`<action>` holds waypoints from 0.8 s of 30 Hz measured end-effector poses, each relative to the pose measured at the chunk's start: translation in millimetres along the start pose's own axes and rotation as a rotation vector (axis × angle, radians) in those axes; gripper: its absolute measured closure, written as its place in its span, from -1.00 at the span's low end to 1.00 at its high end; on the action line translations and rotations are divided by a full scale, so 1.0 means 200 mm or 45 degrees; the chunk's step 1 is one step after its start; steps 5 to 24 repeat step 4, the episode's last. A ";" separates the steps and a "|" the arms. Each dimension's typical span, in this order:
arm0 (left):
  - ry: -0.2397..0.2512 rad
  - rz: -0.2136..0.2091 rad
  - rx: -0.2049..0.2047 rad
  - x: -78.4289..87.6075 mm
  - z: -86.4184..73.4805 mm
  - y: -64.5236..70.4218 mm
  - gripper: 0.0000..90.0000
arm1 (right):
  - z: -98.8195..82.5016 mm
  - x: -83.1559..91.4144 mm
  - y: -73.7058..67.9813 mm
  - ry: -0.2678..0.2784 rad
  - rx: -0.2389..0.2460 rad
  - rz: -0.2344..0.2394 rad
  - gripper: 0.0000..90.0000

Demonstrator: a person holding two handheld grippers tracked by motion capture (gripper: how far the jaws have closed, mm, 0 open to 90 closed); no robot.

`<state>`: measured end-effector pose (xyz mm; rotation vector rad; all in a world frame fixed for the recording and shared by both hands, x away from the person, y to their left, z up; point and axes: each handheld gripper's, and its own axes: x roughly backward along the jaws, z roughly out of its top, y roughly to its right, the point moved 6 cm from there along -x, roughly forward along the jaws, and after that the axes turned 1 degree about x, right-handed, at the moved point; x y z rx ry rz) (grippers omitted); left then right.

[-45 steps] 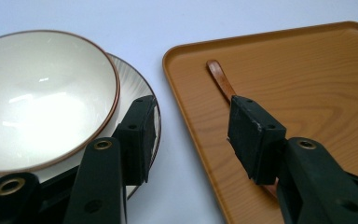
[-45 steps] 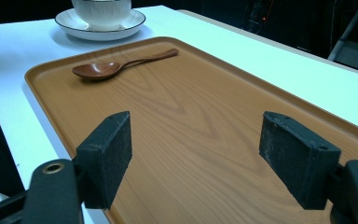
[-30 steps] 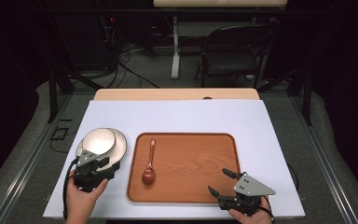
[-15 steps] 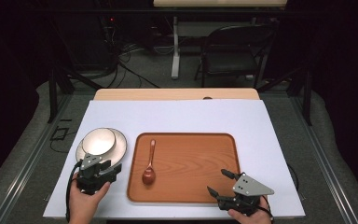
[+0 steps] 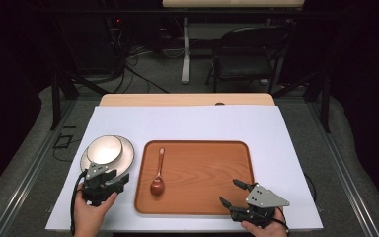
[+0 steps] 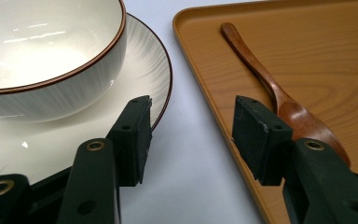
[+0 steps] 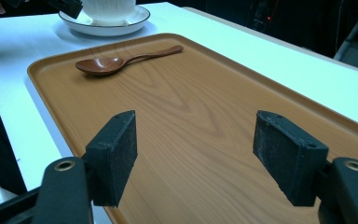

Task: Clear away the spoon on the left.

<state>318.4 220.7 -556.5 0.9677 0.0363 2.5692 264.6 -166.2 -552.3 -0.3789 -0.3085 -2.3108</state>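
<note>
A white bowl [image 5: 104, 149] with a brown rim sits on a white plate [image 5: 128, 152] at the table's left. A wooden tray [image 5: 202, 173] lies in the middle, and a dark wooden spoon [image 5: 158, 175] rests on its left part, its bowl end toward me. My left gripper [image 5: 109, 174] is open at the plate's near edge. One pad [image 6: 135, 135] hangs over the plate [image 6: 140, 60] and the other over the tray's rim [image 6: 200, 88], beside the spoon [image 6: 279, 98]. My right gripper [image 5: 228, 191] stands open over the tray's near right corner, with bare tray [image 7: 191, 107] between its pads.
A white sheet [image 5: 187, 123] covers the table, and a strip of bare wood [image 5: 187, 99] shows at the far edge. Beyond it stand a black chair [image 5: 246, 59], a desk leg [image 5: 185, 49] and floor cables. Dark frame posts [image 5: 55, 94] flank the table.
My left gripper has slipped slightly back toward the near edge at the plate's rim. The right gripper, the spoon and the tray have stayed put.
</note>
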 end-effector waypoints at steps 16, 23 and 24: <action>0.047 -0.028 -0.015 0.02 0.02 0.01 0.00 | 0.00 -0.02 -0.02 -0.042 0.067 -0.005 -0.29; 0.047 -0.028 -0.015 0.02 0.02 0.01 0.00 | 0.00 -0.02 -0.02 -0.042 0.067 -0.005 -0.29; 0.047 -0.028 -0.015 0.02 0.02 0.01 0.00 | 0.00 -0.02 -0.02 -0.042 0.067 -0.005 -0.29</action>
